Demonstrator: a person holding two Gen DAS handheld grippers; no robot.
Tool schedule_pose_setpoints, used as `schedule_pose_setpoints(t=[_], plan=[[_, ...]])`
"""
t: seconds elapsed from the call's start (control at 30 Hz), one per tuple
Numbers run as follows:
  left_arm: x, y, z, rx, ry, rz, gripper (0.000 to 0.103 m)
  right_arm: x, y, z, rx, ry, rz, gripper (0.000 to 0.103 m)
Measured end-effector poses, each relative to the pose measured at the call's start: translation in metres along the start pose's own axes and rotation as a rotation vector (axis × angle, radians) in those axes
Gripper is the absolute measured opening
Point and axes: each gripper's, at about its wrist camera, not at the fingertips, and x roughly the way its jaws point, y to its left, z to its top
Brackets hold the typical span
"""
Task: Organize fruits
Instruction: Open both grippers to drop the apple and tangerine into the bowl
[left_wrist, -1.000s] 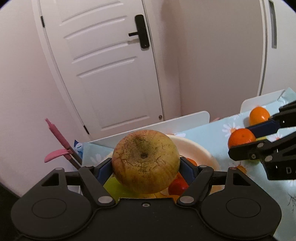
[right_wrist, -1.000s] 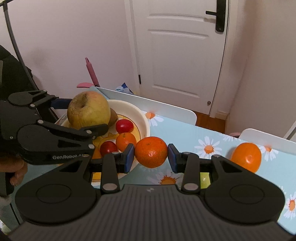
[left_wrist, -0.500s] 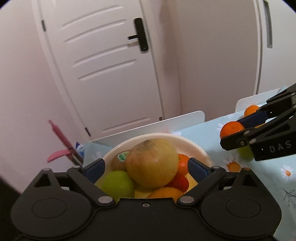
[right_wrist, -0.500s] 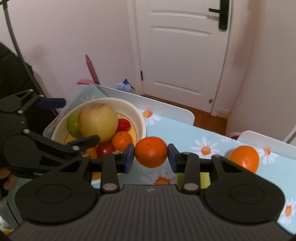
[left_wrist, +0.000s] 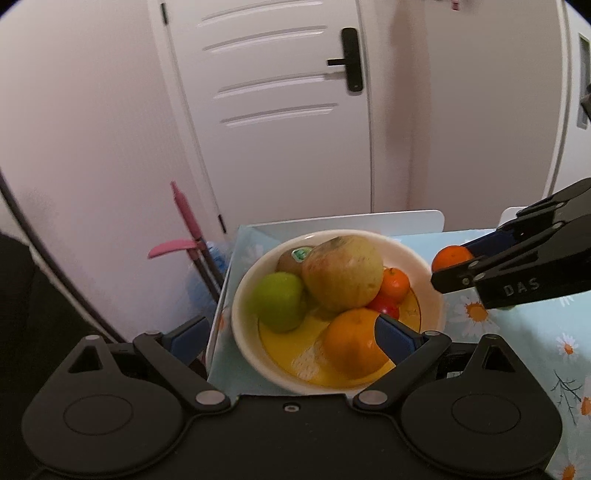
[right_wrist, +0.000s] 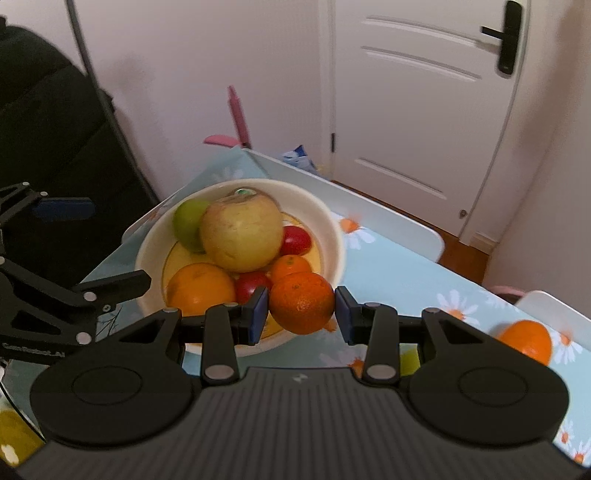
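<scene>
Released a second ago, the big yellowish apple (left_wrist: 342, 272) is now lying in the cream bowl (left_wrist: 243, 291), and the left gripper (left_wrist: 291, 334) is sitting with its jaws spread wide and nothing between them, near the bowl's close rim. Around the apple are lying a green apple (left_wrist: 277, 301) to the left, a kiwi (left_wrist: 290, 260) at the far side, a large orange (left_wrist: 351, 343) nearest, and what are probably small tomatoes, partly hidden. The right gripper (right_wrist: 301, 310) is clamping a mandarin (right_wrist: 302, 302) between its blue pads, hovering just beside the bowl's right rim. Another orange (right_wrist: 528, 341) is resting well apart on the daisy tablecloth (right_wrist: 399, 273).
</scene>
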Motion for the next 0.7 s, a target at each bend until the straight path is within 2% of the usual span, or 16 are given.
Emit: schedule_pose_setpoints(t=[0.37,0.43,0.5,0.57,0.7], plan=[[-0.003,0.009,-0.016,-0.040,0.028,0.023,0.099,0.022,0.011,-0.007,-0.059,0.019,0.023,0.055],[-0.004,0.010,-0.018,-0.039,0.027,0.021,0.099,0.021,0.011,-0.007,-0.058,0.008,0.021,0.062],[-0.004,0.011,-0.019,-0.036,0.027,0.019,0.099,0.018,0.011,-0.007,-0.050,-0.006,0.012,0.087],[-0.004,0.010,-0.018,-0.034,0.025,0.017,0.099,0.012,0.011,-0.007,-0.044,-0.030,-0.004,0.102],[-0.007,0.009,-0.016,-0.026,0.023,0.013,0.099,0.000,0.012,-0.008,-0.034,-0.047,-0.027,0.103]])
